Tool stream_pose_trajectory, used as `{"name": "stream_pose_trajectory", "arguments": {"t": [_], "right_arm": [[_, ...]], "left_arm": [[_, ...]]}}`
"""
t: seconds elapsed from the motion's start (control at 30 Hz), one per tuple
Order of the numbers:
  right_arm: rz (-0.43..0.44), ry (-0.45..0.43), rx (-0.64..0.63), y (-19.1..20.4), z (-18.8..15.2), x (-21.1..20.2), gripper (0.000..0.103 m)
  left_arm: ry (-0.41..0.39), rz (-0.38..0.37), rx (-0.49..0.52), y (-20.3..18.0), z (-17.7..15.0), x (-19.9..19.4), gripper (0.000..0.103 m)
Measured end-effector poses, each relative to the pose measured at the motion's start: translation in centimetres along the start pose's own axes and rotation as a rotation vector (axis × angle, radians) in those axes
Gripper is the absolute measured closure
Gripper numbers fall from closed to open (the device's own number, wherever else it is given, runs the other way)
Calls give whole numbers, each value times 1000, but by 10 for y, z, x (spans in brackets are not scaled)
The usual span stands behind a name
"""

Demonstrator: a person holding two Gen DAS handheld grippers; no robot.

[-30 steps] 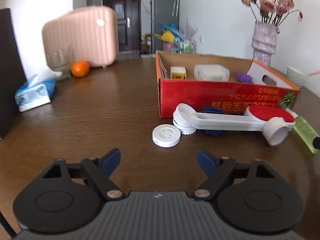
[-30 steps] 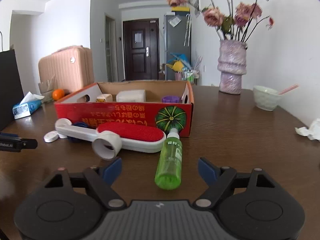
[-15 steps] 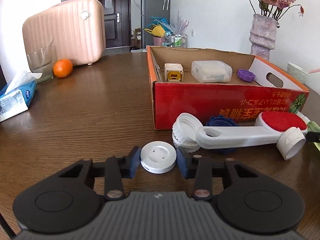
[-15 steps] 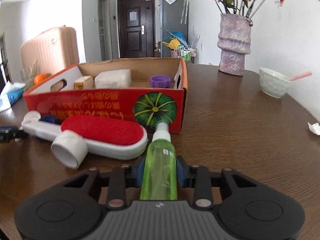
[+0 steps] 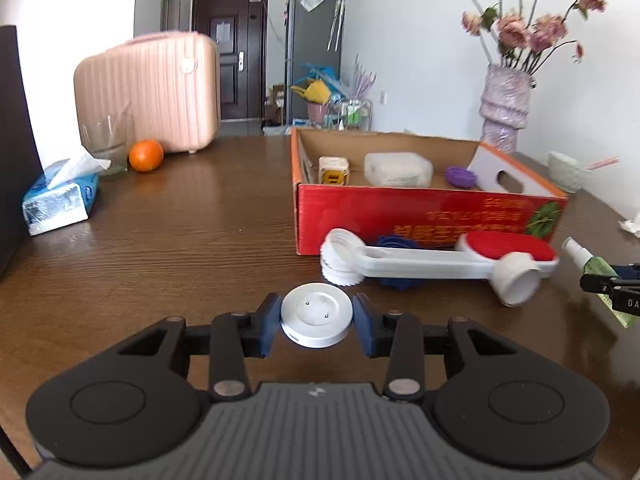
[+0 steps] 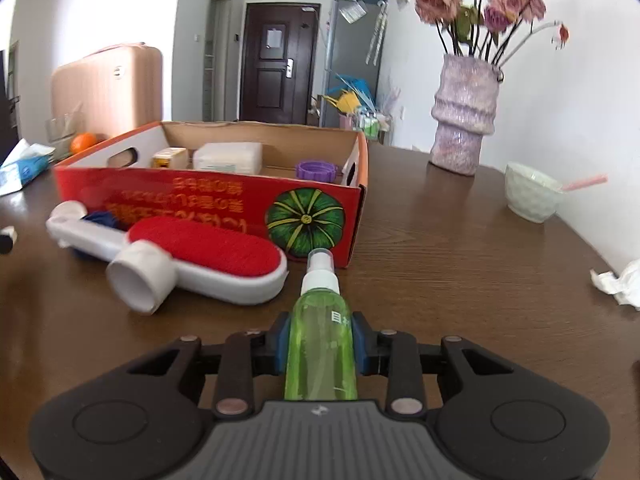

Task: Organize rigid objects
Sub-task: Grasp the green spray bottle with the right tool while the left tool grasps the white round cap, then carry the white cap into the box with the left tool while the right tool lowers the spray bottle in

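Note:
My left gripper (image 5: 316, 322) is shut on a white round disc (image 5: 316, 314) and holds it slightly above the table. My right gripper (image 6: 320, 340) is shut on a green spray bottle (image 6: 321, 340), nozzle pointing toward the box. The red cardboard box (image 5: 428, 216) holds a small yellow-white item (image 5: 334, 170), a clear plastic case (image 5: 398, 169) and a purple cap (image 5: 461, 176). In front of it lie a white lint brush with a red pad (image 5: 440, 262), a white ridged lid (image 5: 340, 258) and a blue piece (image 5: 396, 242). The box also shows in the right wrist view (image 6: 224, 208).
A tissue pack (image 5: 60, 200), a glass (image 5: 106, 144), an orange (image 5: 146, 155) and a pink suitcase (image 5: 152, 92) stand at the far left. A vase of flowers (image 6: 466, 116), a bowl with a spoon (image 6: 532, 192) and crumpled paper (image 6: 618, 282) are to the right.
Both grippers went from open to shut: the left on the white disc, the right on the green bottle. Both held things now seem lifted slightly off the table.

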State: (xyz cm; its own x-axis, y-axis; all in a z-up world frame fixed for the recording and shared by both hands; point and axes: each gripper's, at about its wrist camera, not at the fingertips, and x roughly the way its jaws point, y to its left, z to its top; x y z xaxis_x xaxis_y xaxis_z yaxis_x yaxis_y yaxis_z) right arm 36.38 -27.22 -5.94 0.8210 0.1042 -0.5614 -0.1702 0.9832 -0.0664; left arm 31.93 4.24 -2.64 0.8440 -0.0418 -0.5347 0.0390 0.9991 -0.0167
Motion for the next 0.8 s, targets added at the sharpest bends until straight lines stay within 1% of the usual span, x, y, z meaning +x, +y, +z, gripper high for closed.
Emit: {"name": "stream_pose_trajectory", "arguments": {"t": [0.13,0.33,0.5,0.67,0.8], "right_arm": [[27,-20,24,2,-9,-32,73],[64,-111,4,14,-11,-83,73],[84,-163,-6,17,-18,-115,73],[97,-193,0,20,-25,-137,73],[102,-210,30,19,-27,-141,73]], "left_arm": [[-22,-5,5,-8,-6,-26,63],[-82,-9,15,-24,-11,-72,63],[-126,-17,20,-35,-19,-102,63],[-147,-27,21,-38,-23,-119,63],[-145,-32,21,-37,-22,-121,63]]}}
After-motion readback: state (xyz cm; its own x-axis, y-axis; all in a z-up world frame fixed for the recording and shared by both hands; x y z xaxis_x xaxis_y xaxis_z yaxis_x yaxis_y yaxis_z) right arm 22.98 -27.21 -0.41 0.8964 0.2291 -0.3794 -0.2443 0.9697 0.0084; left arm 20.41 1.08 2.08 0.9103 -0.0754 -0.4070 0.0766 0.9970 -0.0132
